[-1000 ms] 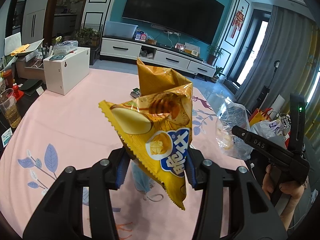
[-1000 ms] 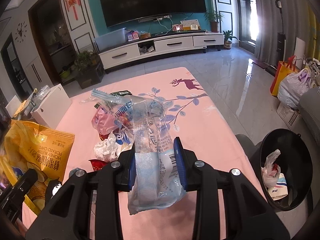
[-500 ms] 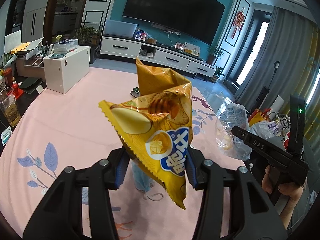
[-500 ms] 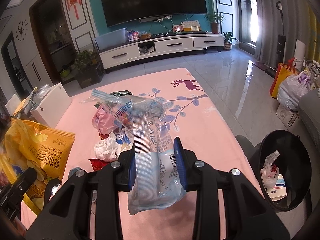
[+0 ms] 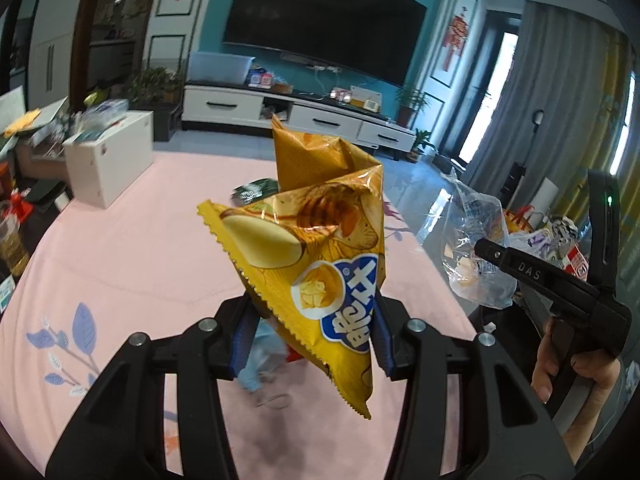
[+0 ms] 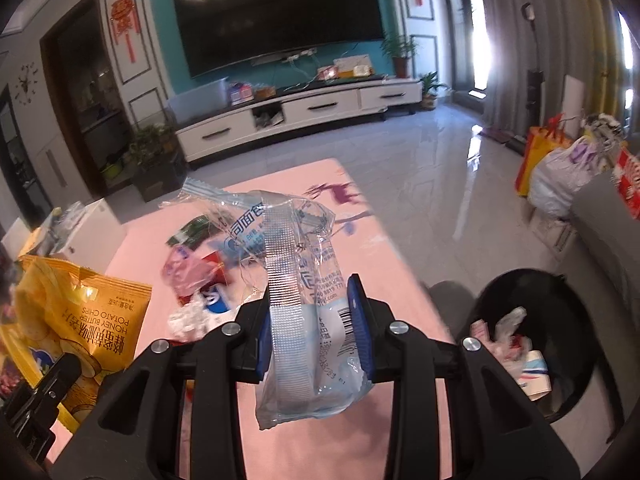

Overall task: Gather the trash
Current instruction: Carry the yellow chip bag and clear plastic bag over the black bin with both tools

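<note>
My left gripper (image 5: 310, 334) is shut on a yellow potato chip bag (image 5: 316, 256) and holds it above the pink table (image 5: 120, 264). My right gripper (image 6: 314, 332) is shut on a clear plastic bread wrapper (image 6: 296, 280), also held above the table. The wrapper also shows in the left wrist view (image 5: 472, 248), and the chip bag shows in the right wrist view (image 6: 80, 320). More trash lies on the table: a pink wrapper (image 6: 186, 270), crumpled white paper (image 6: 186, 320) and a dark green packet (image 6: 192, 232). A black trash bin (image 6: 532, 336) holding trash stands right of the table.
A white box (image 5: 108, 156) stands on the table's far left. A light blue mask (image 5: 256, 364) lies on the table under the left gripper. Bags (image 6: 560, 176) stand on the floor at right. A TV cabinet (image 6: 296, 112) is behind.
Both grippers have shifted slightly to the right with their loads; the bin sits a little closer in the right wrist view. Both grips are unchanged.
</note>
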Available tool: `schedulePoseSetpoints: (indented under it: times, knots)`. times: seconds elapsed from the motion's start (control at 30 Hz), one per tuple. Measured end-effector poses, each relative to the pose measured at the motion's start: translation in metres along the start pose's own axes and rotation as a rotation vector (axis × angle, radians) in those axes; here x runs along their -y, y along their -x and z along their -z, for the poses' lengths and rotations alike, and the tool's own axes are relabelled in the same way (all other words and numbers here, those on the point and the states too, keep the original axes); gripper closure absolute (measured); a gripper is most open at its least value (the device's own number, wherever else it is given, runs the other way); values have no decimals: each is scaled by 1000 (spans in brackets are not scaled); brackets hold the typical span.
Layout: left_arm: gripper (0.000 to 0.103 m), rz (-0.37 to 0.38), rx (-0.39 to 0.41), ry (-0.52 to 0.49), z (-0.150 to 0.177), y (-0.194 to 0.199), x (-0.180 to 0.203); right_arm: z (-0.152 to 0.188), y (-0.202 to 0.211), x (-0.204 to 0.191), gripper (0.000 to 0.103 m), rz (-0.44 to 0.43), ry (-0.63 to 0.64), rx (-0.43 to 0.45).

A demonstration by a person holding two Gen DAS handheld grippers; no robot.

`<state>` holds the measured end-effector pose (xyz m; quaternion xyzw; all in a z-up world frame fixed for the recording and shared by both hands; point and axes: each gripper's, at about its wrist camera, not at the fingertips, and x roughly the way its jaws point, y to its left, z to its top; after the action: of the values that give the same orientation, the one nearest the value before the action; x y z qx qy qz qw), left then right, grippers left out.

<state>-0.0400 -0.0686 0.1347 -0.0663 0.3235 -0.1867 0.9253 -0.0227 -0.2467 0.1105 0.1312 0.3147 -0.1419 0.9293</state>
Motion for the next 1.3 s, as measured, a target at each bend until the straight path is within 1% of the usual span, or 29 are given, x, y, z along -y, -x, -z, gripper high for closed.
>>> schedulePoseSetpoints:
  times: [0.07, 0.23, 0.37, 0.57, 0.67, 0.8, 0.93, 1.03, 1.17, 1.23, 1.27, 1.3]
  knots:
    - [54, 8, 2, -13, -1, -5, 15, -2, 6, 7, 68, 16, -7, 20]
    - [54, 44, -9, -20, 2, -18, 48, -8, 23, 31, 68, 17, -47, 72]
    - [54, 58, -15, -64, 5, -27, 74, -13, 35, 55, 68, 77, -71, 115]
    - [54, 121, -47, -101, 6, -44, 109, -15, 47, 94, 68, 129, -151, 135]
    - [54, 151, -56, -138, 8, -51, 130, -14, 50, 115, 68, 154, -186, 133]
    - [54, 191, -64, -176, 11, -60, 156, -8, 55, 152, 68, 211, -277, 117]
    - [54, 234, -94, -200, 18, -73, 187, 1, 56, 186, 68, 258, -375, 92]
    - [54, 257, -114, -219, 25, -82, 208, 6, 57, 205, 68, 287, -423, 84]
    - [54, 289, -148, -254, 33, -98, 237, 17, 53, 233, 68, 343, -498, 51]
    - [54, 302, -169, -264, 37, -104, 245, 22, 50, 242, 68, 359, -532, 30]
    - [54, 317, -188, -262, 39, -108, 248, 26, 48, 248, 68, 363, -551, 16]
    - [54, 348, -218, -252, 42, -113, 253, 29, 45, 254, 68, 364, -566, 3]
